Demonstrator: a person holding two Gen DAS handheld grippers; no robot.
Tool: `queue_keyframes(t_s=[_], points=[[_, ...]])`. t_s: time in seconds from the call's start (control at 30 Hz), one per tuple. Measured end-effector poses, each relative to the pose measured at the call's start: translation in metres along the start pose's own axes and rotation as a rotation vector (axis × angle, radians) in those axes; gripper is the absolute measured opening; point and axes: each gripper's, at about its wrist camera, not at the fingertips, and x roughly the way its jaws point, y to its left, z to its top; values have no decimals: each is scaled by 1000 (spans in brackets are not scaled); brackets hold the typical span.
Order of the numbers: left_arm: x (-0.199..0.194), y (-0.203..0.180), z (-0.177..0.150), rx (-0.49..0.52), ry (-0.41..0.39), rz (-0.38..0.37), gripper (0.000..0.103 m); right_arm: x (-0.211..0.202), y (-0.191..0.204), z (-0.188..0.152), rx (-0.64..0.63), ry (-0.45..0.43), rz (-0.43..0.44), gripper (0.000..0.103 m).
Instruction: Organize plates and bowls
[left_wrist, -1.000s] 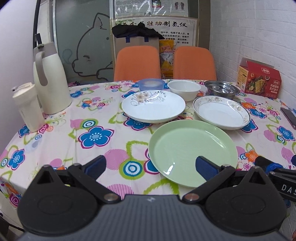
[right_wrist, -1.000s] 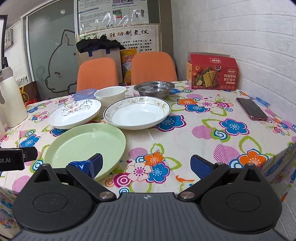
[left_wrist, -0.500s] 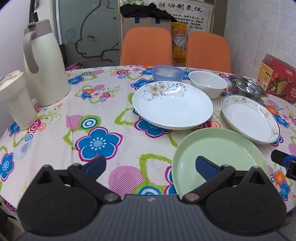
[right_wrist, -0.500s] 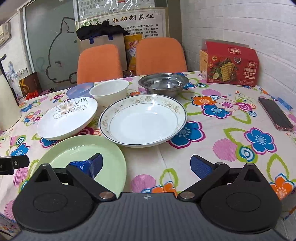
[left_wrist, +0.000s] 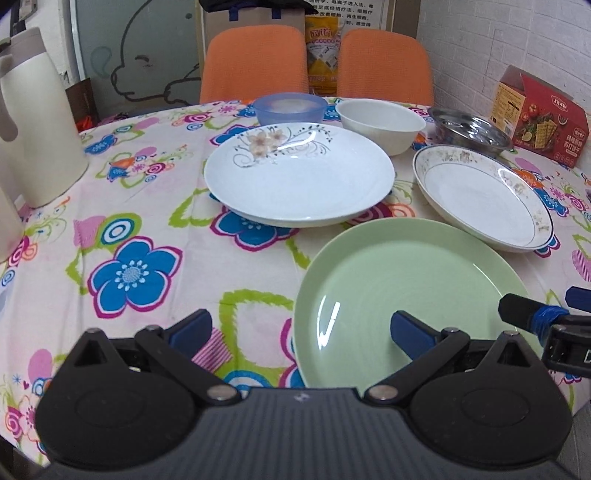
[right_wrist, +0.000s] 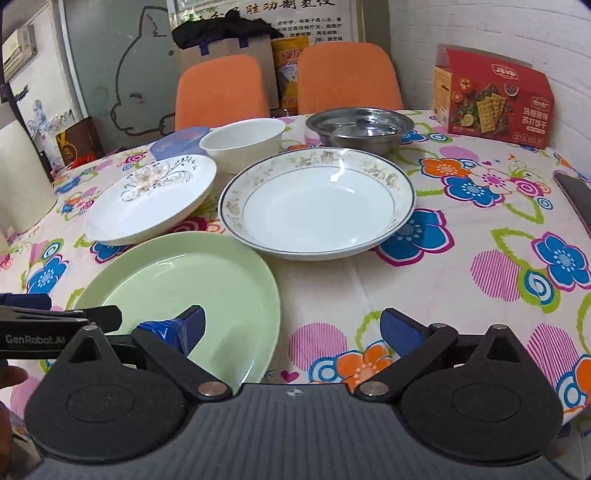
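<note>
Both grippers wide open, empty, low over the near counter (left_wrist: 129, 206) edge. Left gripper (left_wrist: 301, 326) straddles the near-left rim of the green plate (left_wrist: 406, 280); right gripper (right_wrist: 291, 328) straddles its near-right rim. Likely step: pick green plate to start a stack. Pinch rim only, one pad under the lip, lift level. Beyond: flower plate (left_wrist: 299, 177) left, gold-rim deep plate (right_wrist: 317, 206) right, both just beside green, so clear them on lift. Far row: blue bowl (left_wrist: 290, 107), white bowl (left_wrist: 380, 123), steel bowl (right_wrist: 358, 129). Nest bowls separately.
</note>
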Motion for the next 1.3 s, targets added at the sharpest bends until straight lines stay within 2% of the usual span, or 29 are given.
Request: queue_keyframes(t_s=[0.17, 0.3, 0.4, 0.57, 0.67, 0.73, 0.83, 1.17, 1.23, 1.3], points=[[9, -5, -2, 8, 20, 26, 103, 7, 12, -6, -64, 24, -1, 89], [11, -5, -2, 2, 6, 40, 103, 10, 15, -10, -92, 30, 8, 89], [13, -3, -1, -10, 8, 26, 103, 9, 14, -15, -102, -4, 22, 90], [12, -3, -2, -25, 13, 13, 103, 6, 10, -32, -129, -127, 48, 90], [12, -6, -3, -28, 24, -6, 103, 6, 14, -25, -121, -99, 41, 90], [12, -9, -3, -25, 28, -16, 103, 6, 21, -23, -147, -73, 77, 90], [11, -14, -4, -13, 27, -24, 103, 6, 28, -28, -194, -81, 133, 90], [9, -17, -9, -20, 7, -17, 102, 6, 33, -29, -188, -97, 121, 90], [7, -18, -10, -20, 1, -18, 100, 5, 33, -30, -207, -107, 125, 87], [4, -19, -11, -13, -10, -27, 93, 4, 33, -31, -224, -119, 132, 85]])
